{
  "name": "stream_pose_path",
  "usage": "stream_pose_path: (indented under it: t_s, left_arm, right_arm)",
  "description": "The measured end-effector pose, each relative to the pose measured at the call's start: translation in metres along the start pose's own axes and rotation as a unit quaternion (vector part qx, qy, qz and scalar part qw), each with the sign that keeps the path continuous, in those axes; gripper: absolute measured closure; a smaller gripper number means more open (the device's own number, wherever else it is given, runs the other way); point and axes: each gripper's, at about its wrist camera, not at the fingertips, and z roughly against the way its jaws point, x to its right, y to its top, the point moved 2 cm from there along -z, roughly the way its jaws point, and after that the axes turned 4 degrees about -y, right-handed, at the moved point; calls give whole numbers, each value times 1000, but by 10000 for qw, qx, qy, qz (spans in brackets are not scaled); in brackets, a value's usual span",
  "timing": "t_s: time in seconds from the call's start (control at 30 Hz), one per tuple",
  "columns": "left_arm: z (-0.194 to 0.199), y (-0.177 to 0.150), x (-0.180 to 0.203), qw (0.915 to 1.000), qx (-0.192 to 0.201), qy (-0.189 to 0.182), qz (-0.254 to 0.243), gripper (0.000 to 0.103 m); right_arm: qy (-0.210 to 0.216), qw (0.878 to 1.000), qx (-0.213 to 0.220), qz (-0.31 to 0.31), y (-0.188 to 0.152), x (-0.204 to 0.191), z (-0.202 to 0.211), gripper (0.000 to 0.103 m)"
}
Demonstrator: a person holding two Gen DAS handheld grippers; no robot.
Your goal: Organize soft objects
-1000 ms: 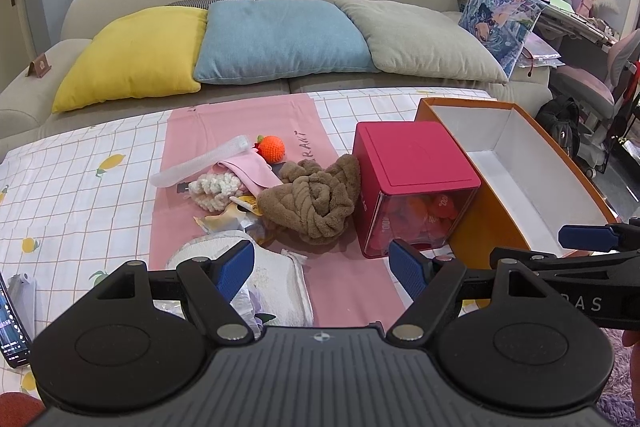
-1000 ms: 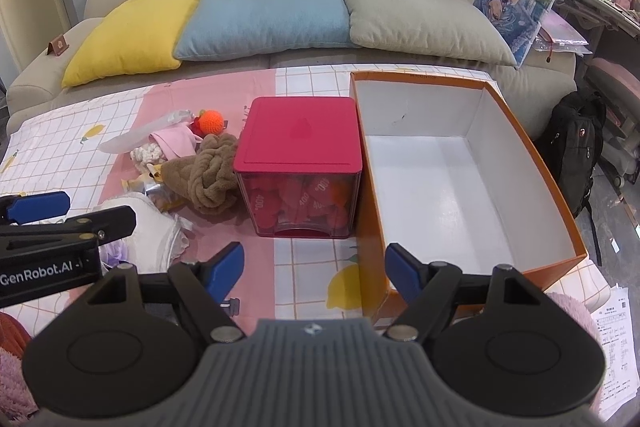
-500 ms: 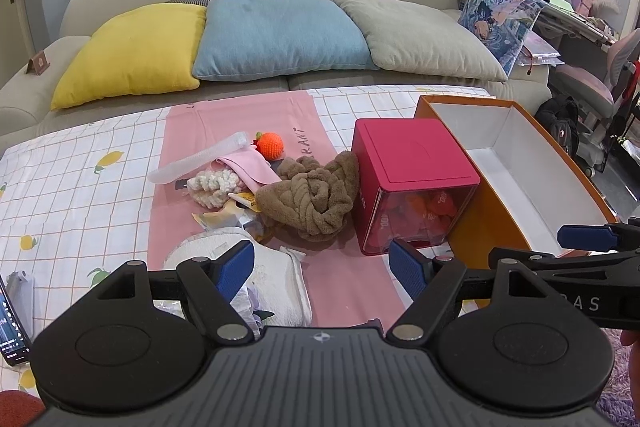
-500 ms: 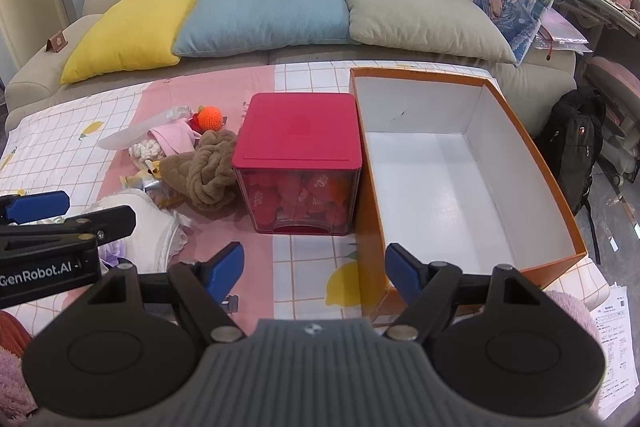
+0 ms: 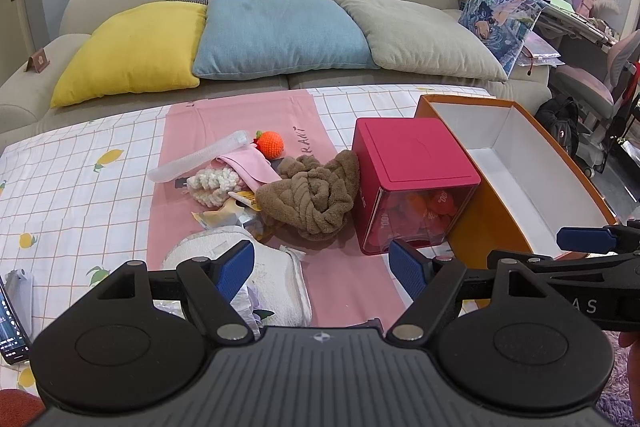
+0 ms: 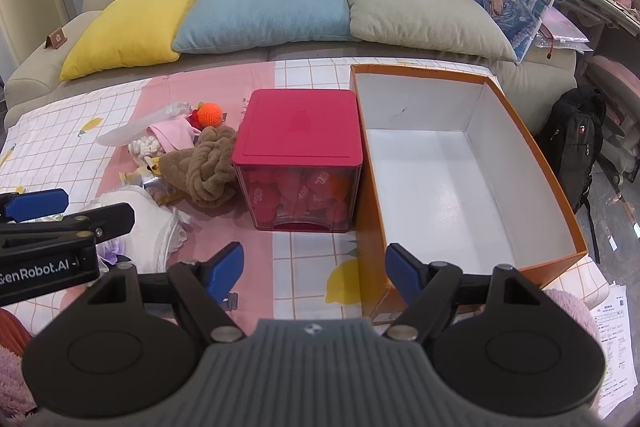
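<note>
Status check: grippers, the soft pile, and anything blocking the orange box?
Left gripper and right gripper open, empty. Brown towel untouched in pile; orange box empty. Red container sits between pile and box.

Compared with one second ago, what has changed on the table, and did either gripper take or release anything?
Almost nothing changed. Both cameras drifted very slightly, so the scene sits a little differently in view. The left gripper and the right gripper stay open and empty; nothing was taken or released. The brown towel, the red box, the orange box and the white cloth lie where they were.
</note>
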Motion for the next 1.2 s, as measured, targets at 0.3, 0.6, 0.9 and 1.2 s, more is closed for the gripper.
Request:
stream_pose_path:
  t_s: [0.3, 0.6, 0.9, 1.2]
  left_arm:
    - [-1, -3, 1, 10000, -1, -4, 3, 13]
    - [2, -10, 4, 9997, -46, -199, -106, 25]
    - [12, -25, -23, 9989, -399, -216, 74, 46]
    - [0, -19, -50, 9946, -671, 89, -789, 32]
  right_arm:
    - [2, 10000, -3, -2, 0, 0, 0, 26]
    - [85, 10000, 4, 28, 0, -2, 1, 26]
    - [515, 9977, -230, 364, 0, -17, -11, 32]
    - [838, 9918, -337, 904, 3, -43, -28, 35]
